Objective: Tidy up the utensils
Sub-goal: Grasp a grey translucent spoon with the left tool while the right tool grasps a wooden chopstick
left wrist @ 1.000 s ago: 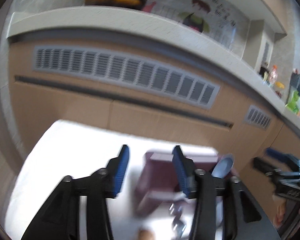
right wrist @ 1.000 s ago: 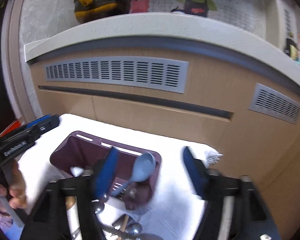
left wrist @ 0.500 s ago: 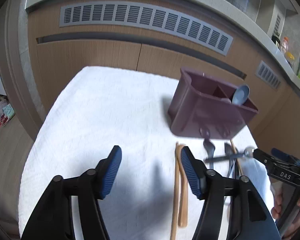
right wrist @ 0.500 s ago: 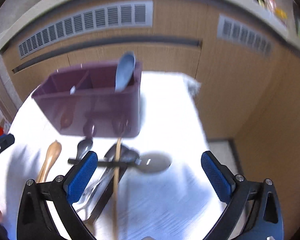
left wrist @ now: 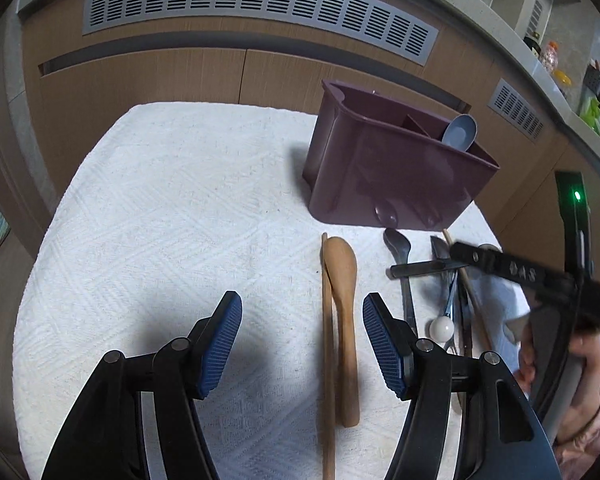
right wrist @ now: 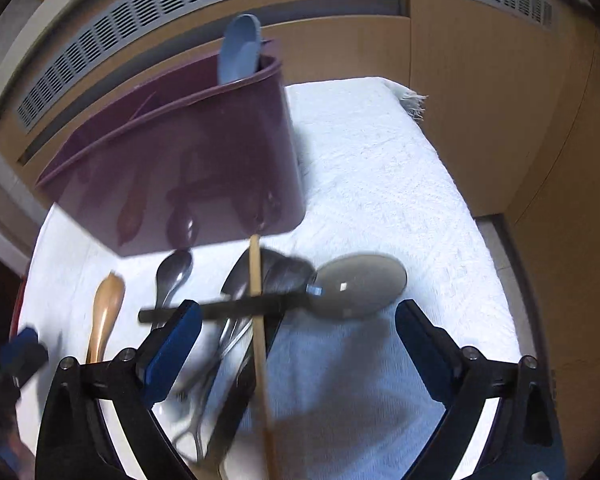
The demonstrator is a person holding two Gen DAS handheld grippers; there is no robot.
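The left gripper [left wrist: 302, 338] points steeply downward, its blue-padded jaws parted with nothing pressed between the pads. The right gripper [right wrist: 298, 338] also pitches steeply down; its jaws stand wide and are closing slightly, gripping nothing. In the left wrist view, the right hand [left wrist: 556, 364] grips its tool at 4 o'clock.

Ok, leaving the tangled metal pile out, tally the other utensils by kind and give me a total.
Wooden spoon: 1
Wooden chopsticks: 2
Blue spoon, standing in the purple holder: 1
Grey ladle with a black handle: 1
Total: 5
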